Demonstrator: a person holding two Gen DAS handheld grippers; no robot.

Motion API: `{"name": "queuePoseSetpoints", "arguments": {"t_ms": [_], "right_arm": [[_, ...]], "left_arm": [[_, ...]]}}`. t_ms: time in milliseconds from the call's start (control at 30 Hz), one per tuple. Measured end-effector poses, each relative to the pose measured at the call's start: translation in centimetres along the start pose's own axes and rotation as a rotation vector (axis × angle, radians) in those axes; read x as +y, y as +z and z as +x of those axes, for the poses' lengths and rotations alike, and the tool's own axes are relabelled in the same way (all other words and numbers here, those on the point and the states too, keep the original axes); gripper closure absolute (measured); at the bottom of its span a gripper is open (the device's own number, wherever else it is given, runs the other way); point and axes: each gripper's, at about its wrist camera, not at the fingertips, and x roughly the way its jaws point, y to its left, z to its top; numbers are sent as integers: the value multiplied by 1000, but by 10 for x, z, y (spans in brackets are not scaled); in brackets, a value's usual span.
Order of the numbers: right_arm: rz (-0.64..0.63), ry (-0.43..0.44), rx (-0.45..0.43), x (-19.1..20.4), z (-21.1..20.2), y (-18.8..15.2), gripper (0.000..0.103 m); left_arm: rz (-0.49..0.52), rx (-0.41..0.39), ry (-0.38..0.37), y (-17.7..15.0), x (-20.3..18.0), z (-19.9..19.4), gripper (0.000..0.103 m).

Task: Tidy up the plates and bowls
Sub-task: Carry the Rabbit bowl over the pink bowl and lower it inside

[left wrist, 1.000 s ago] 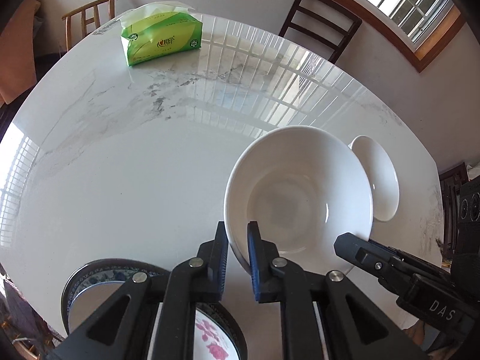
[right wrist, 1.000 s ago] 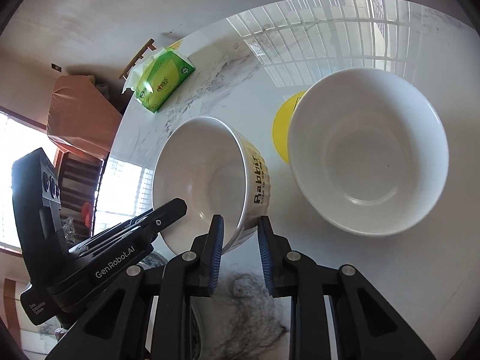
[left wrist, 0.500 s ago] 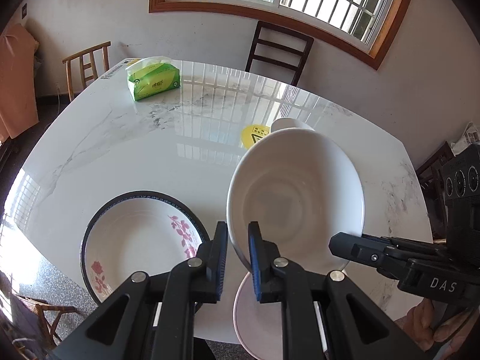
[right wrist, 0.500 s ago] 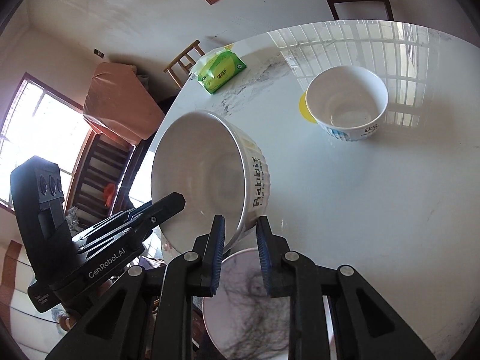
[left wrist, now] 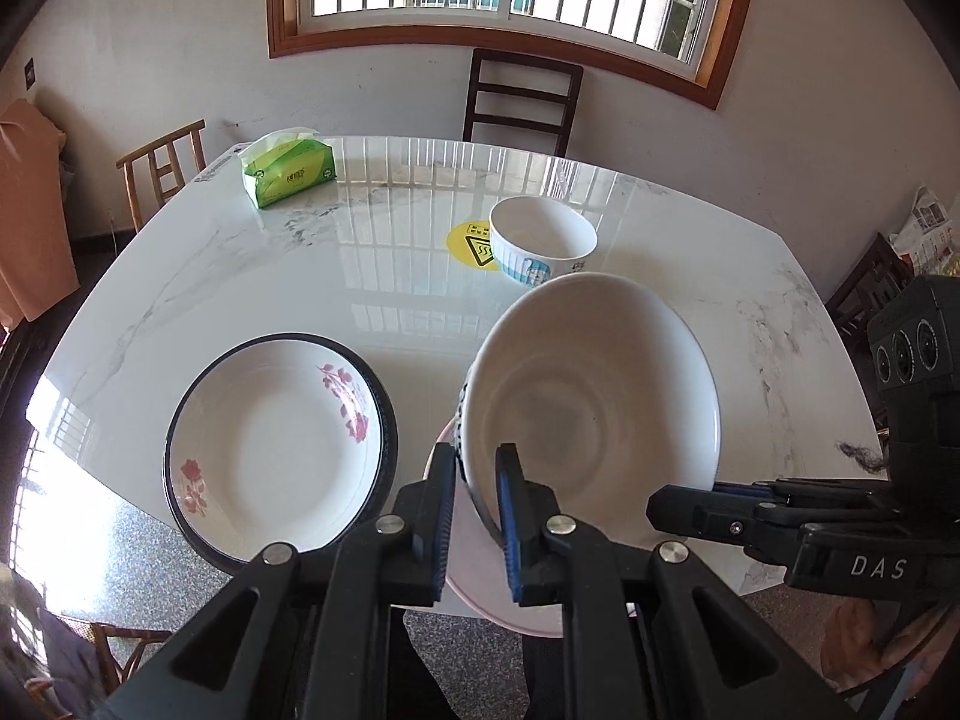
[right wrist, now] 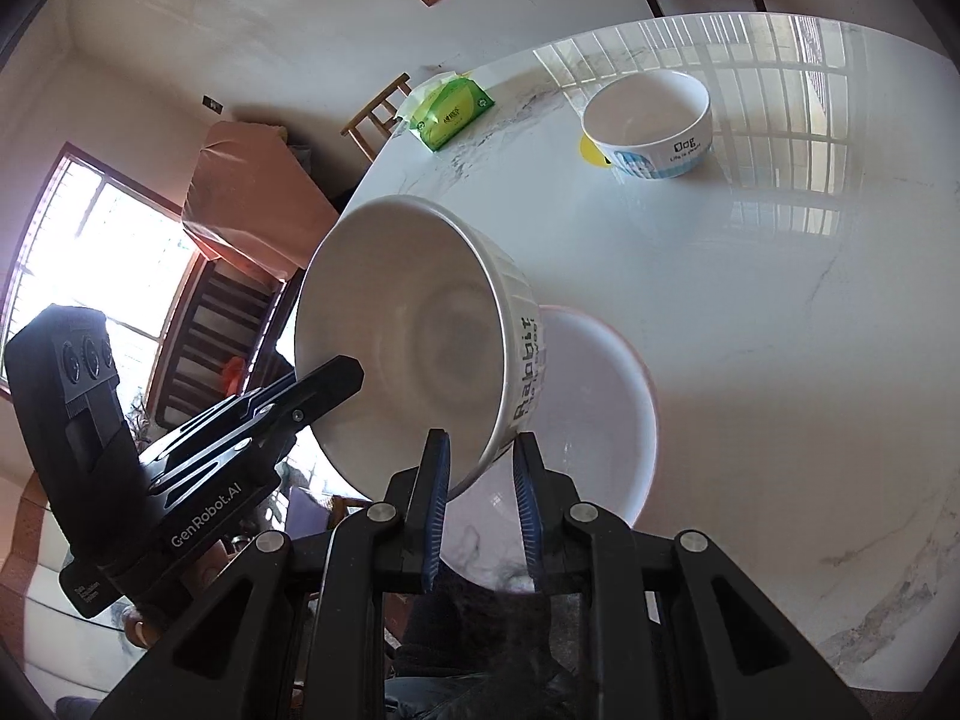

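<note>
A white bowl lettered "Rabbit" [left wrist: 591, 414] [right wrist: 408, 354] hangs tilted in the air, held by both grippers. My left gripper [left wrist: 477, 468] is shut on its near-left rim. My right gripper [right wrist: 480, 456] is shut on the opposite rim, beside the lettering. Each gripper shows in the other's view, the right gripper [left wrist: 660, 504] and the left gripper [right wrist: 354, 372]. Under the bowl, a white plate with a pinkish rim [left wrist: 480, 588] [right wrist: 600, 420] lies at the table's near edge. A flowered plate with a dark rim [left wrist: 276, 450] lies to its left. A white "Dog" bowl [left wrist: 543, 246] [right wrist: 651, 120] stands farther back.
The white marble table [left wrist: 240, 300] carries a green tissue pack [left wrist: 288, 171] [right wrist: 453, 114] at the far left and a yellow sticker [left wrist: 471, 243] beside the "Dog" bowl. A dark chair [left wrist: 519, 102] and a wooden chair [left wrist: 162, 168] stand around the far side.
Both grippers have drawn back and upward with the "Rabbit" bowl, away from the "Dog" bowl, to above the pink-rimmed plate. The flowered plate and the window have come into view.
</note>
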Motion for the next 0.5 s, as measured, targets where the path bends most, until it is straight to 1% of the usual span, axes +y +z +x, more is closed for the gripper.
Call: {"name": "queuePoseSetpoints", "arguments": {"t_ms": [233, 500], "right_arm": [[23, 2, 7, -8, 0, -22, 82], [37, 1, 8, -12, 2, -29, 82]], "left_arm": [[1, 41, -10, -19, -1, 6, 89], [-3, 66, -16, -33, -2, 9, 89]]}}
